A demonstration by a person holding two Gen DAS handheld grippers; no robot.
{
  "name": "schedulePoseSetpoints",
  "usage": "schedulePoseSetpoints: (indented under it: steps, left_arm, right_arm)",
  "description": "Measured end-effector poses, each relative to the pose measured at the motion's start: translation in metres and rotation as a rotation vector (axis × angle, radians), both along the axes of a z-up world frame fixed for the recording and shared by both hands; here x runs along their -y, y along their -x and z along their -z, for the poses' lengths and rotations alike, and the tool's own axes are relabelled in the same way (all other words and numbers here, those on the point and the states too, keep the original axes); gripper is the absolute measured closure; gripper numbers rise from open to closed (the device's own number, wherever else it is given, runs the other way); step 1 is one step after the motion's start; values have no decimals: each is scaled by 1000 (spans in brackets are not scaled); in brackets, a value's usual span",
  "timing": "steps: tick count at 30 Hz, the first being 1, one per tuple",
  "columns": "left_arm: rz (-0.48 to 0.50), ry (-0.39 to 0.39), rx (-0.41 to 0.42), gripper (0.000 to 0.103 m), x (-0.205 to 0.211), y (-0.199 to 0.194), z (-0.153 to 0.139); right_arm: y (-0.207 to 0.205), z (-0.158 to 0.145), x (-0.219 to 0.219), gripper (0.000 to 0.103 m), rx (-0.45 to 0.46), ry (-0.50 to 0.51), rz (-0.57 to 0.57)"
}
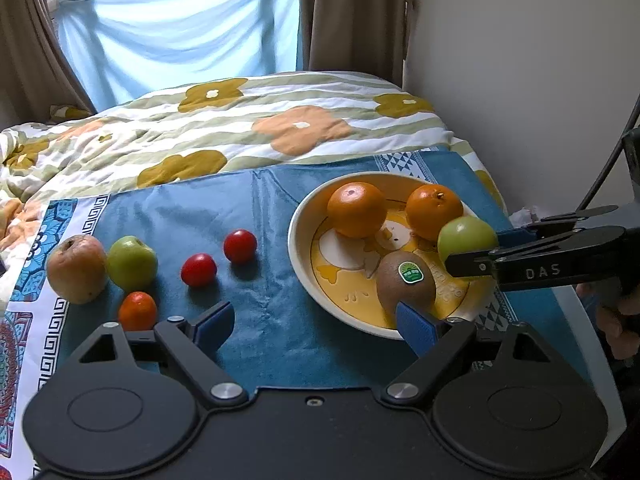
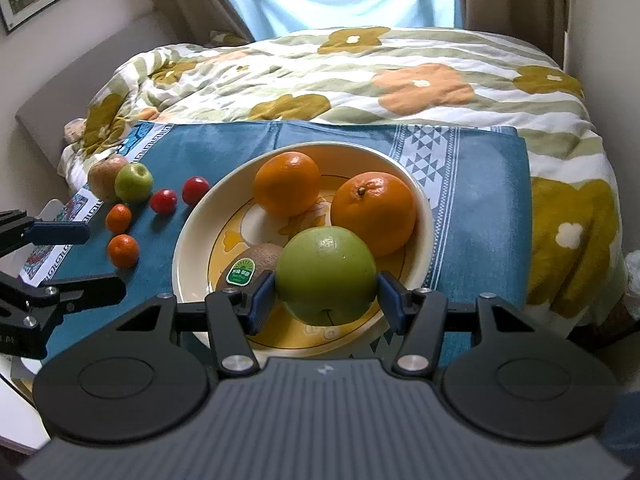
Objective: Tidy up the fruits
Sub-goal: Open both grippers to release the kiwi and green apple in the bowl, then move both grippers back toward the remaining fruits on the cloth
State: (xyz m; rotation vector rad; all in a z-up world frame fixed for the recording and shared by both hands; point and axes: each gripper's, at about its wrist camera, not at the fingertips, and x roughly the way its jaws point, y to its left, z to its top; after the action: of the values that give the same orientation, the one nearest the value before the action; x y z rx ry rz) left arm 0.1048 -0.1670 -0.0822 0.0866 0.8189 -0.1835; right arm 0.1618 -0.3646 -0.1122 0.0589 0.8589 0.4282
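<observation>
Over the bowl (image 2: 416,188), right gripper (image 2: 326,300) clasps green apple (image 2: 326,272).

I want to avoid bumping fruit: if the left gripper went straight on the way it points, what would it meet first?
Probably just the blue cloth. The open left gripper has no fruit between its fingers; the kiwi sits by the right-hand finger.
</observation>
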Motion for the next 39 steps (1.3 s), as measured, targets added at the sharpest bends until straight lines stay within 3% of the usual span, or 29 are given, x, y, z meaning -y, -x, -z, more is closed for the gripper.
schedulePoseSetpoints:
  steps: [1, 4, 11, 23, 28, 39]
  left_arm:
    - [-2, 0, -1, 12, 0, 0, -1]
    - [-12, 0, -1, 12, 0, 2, -3]
    - [-35, 6, 6, 12, -1, 11, -8]
    - [-117, 14, 55, 12, -17, 38, -33]
    - [-180, -6, 61, 12, -40, 51, -45]
    - [-222, -77, 66, 2, -123, 54, -62]
  right_arm:
    - [2, -1, 3, 30, 8, -14, 5]
    - [8, -8, 9, 3, 37, -49, 21]
    - [17, -19, 21, 2, 54, -70, 62]
    - [40, -47, 13, 2, 66, 17, 83]
    - [48, -61, -4, 2, 72, 34, 76]
    - [58, -88, -78, 0, 103, 9, 54]
